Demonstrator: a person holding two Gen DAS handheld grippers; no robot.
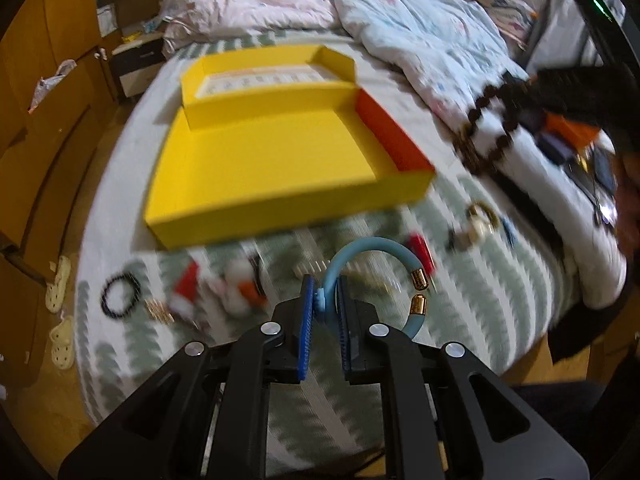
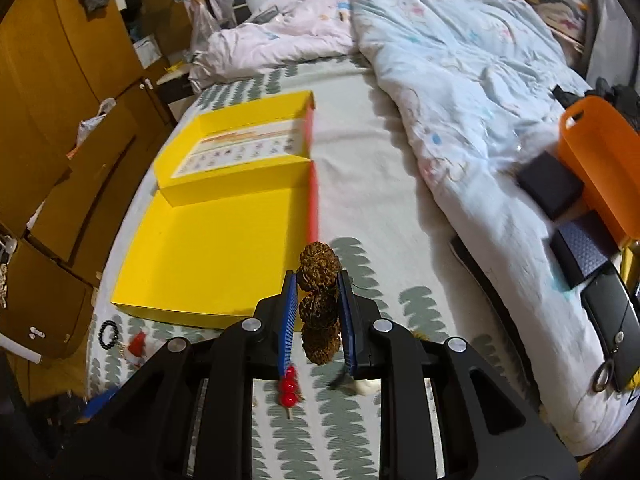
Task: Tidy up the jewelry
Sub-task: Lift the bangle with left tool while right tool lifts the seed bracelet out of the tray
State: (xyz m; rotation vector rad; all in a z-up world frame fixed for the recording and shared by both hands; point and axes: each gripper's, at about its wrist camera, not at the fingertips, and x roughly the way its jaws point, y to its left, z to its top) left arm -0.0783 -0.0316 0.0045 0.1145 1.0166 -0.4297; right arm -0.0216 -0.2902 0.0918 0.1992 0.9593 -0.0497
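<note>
**Both grippers loaded above the bed, yellow box open ahead**

Left gripper [image 1: 325, 308]: blue pads clamped on a light-blue bangle [image 1: 360, 248] with gold end caps. The hoop arcs up and right of the fingers, held clear of the bedsheet [image 1: 460, 320].

Right gripper [image 2: 318, 308]: pads closed on a string of knobbly brown beads [image 2: 320, 300], one bead poking above the fingertips, others hanging below between them.

Beyond both: open yellow box [image 1: 272, 160], red on its right wall, lid folded back with a printed sheet inside. Tray bare in both views.

On the leaf-print sheet near the box's front edge: black bead bracelet [image 1: 120, 294], a red-and-white plush trinket [image 1: 188, 288] (blurred), a gold ring-shaped piece [image 1: 480, 220]. Under the right gripper, a red bead skewer [image 2: 289, 390].

Far side: rumpled quilt [image 2: 460, 80]; orange basket [image 2: 600, 160] at right edge.
</note>
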